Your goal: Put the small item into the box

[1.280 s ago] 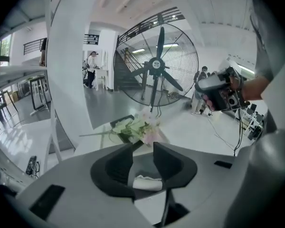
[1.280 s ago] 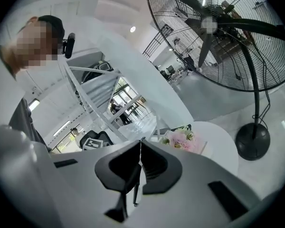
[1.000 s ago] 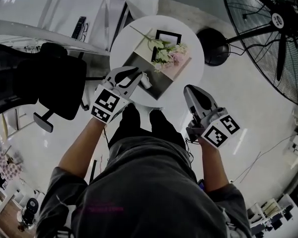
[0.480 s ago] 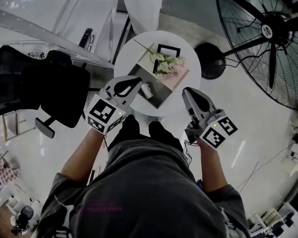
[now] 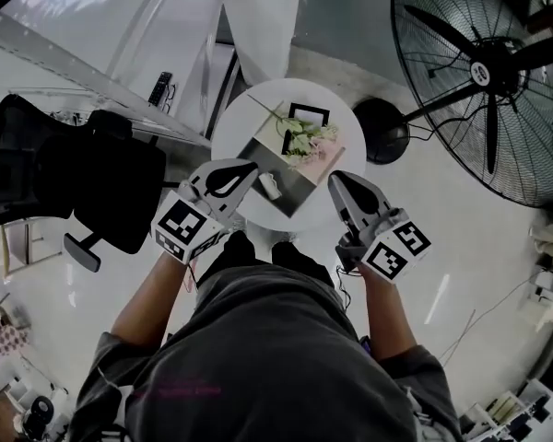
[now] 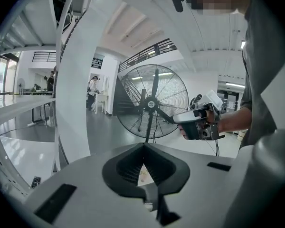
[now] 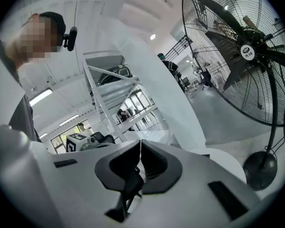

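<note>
A round white table (image 5: 240, 127) carries an open box (image 5: 300, 168) with a grey panel and a pink part. Pale flowers (image 5: 304, 139) and a black frame (image 5: 309, 113) lie on it. A small white item (image 5: 270, 188) rests on the grey panel. My left gripper (image 5: 255, 165) hovers just left of the item, shut and empty; its closed tips (image 6: 144, 145) point toward the fan. My right gripper (image 5: 333, 180) hangs over the table's right edge, also shut with nothing in it (image 7: 140, 141). Each gripper appears in the other's view: right gripper (image 6: 199, 122), left gripper (image 7: 78, 141).
A large black floor fan (image 5: 488, 72) stands to the right, its round base (image 5: 382, 129) close to the table. A black office chair (image 5: 83, 173) sits at the left. A white desk with a remote (image 5: 159, 87) and a white column (image 5: 258, 17) lie beyond.
My left gripper's jaws have closed and it has drawn back a little from the small white item, which stays on the grey panel. The right gripper has moved in slightly.
</note>
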A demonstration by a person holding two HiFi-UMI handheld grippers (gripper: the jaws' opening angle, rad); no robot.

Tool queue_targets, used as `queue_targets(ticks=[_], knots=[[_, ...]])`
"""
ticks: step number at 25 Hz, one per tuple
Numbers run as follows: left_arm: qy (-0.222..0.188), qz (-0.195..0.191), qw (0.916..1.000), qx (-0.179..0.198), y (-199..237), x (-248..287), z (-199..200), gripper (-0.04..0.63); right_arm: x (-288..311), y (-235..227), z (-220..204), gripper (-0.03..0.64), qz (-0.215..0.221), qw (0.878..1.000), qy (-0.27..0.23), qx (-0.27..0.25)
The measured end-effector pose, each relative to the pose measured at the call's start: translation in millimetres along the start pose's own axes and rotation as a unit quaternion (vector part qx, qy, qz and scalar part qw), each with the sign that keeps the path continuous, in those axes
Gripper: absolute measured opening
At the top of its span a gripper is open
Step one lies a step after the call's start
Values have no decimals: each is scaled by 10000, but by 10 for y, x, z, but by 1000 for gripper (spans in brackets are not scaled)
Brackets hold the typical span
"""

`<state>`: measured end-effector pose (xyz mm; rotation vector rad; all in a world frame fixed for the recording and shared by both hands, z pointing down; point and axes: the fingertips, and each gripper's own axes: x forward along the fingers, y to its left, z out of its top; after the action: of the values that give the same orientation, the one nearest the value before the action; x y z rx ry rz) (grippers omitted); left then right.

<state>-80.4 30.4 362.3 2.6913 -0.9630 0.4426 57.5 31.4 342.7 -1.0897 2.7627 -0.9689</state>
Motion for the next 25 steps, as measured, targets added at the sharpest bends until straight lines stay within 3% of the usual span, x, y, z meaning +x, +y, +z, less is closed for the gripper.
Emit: queue_targets(ticks=[13, 25], knots=[[-245, -187, 9995, -12, 50, -163, 183, 14, 124, 94, 104, 23, 46, 9999, -47, -85], [-180, -207, 9996, -29, 33, -183, 169, 15, 154, 135, 115, 21, 81, 9999, -33, -133]])
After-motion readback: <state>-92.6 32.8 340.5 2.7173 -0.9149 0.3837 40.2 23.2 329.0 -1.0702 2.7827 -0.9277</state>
